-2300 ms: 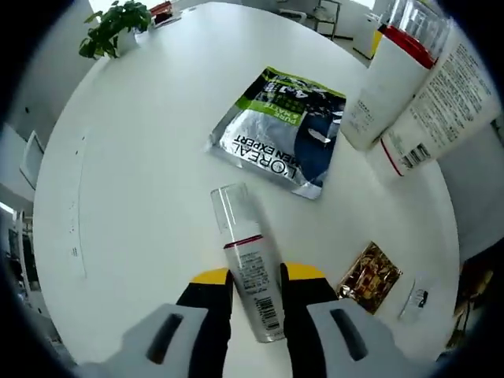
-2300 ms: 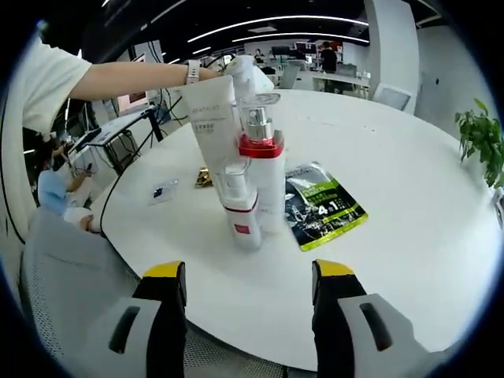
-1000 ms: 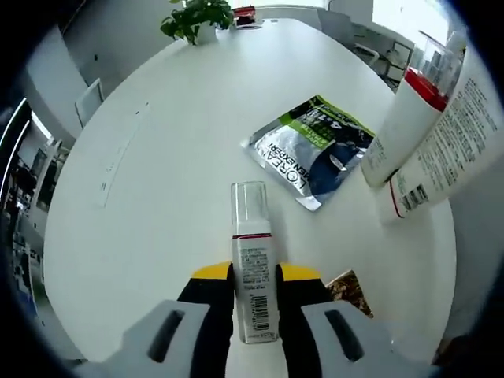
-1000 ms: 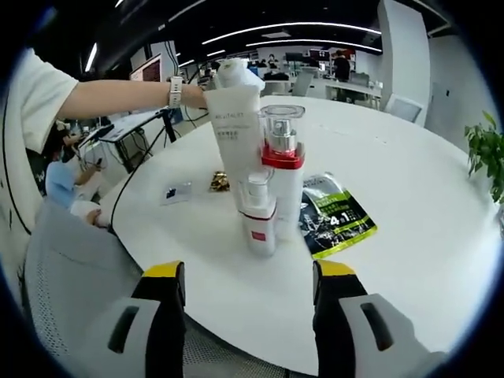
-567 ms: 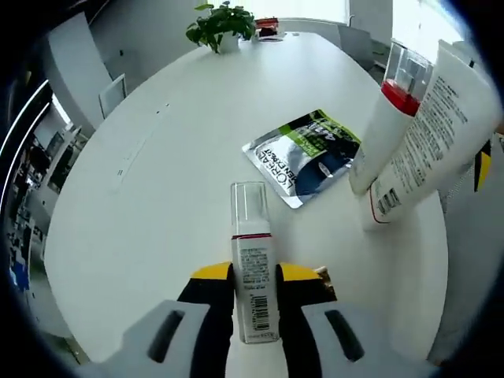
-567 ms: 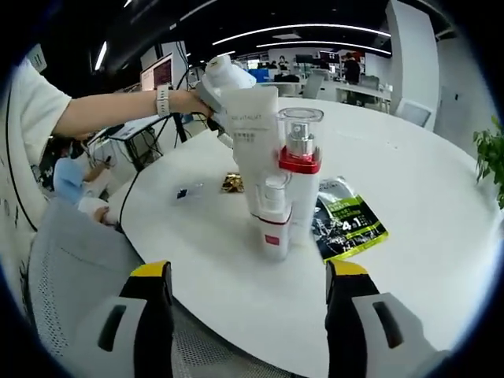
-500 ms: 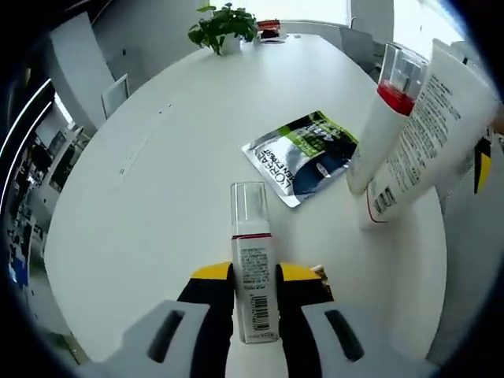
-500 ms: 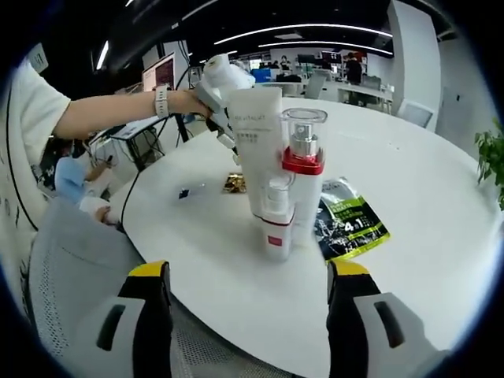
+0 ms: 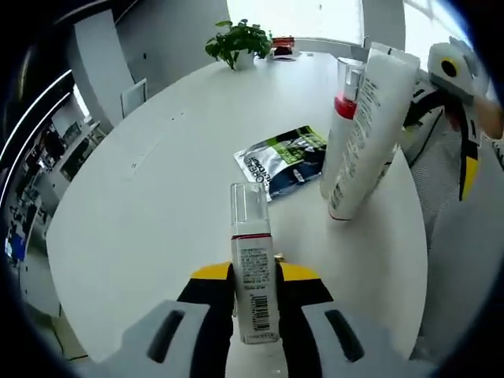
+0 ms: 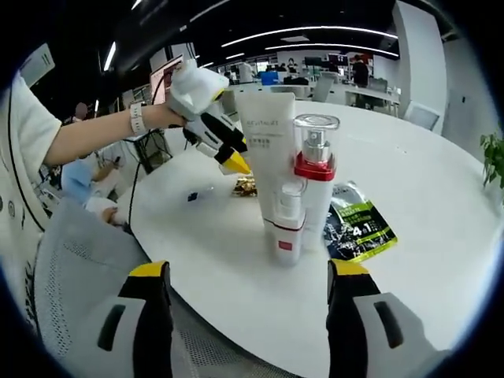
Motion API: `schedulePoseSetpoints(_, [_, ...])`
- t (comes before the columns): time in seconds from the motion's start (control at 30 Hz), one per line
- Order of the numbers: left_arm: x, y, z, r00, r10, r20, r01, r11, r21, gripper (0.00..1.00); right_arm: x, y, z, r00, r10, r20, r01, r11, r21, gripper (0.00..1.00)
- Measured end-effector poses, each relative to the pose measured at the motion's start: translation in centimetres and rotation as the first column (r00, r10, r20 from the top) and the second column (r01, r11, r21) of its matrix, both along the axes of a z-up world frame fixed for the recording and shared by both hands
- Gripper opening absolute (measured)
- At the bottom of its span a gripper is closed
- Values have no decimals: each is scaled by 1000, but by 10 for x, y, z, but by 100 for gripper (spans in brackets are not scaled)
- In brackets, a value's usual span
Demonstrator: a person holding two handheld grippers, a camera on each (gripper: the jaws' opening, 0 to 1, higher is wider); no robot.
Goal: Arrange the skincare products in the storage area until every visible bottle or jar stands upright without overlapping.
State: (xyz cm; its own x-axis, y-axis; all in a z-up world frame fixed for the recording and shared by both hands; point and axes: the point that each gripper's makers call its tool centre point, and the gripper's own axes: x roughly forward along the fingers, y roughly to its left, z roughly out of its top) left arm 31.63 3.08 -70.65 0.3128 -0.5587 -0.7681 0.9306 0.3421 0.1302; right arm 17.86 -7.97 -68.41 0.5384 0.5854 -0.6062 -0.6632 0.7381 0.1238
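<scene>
- Left gripper view: my left gripper clamps a small pump bottle above the white table — a tube and tall bottle stand beside a sachet.
- Right gripper view: my right gripper hangs wide open, holding nothing — the three products stand clustered mid-table.

Three bottles in all. One small bottle sits clamped in the left tongs, a second one stands on the counter, and there is one tall pump bottle with a red collar. One white tube. One foil pouch. Two little packets: a gold packet and a white packet. One potted plant.
</scene>
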Motion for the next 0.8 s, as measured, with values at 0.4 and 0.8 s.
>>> schedulePoseSetpoints(0.4, [-29,13,11,999,49,20,-48,997,-54,14,-3,6,2,999,32,-5,-32,999,14,72])
schedulePoseSetpoints(0.8, [-54,17,21,997,76,32,-73,993,-97,14,-6,12,7,999,53,-3,-52,998,31,69])
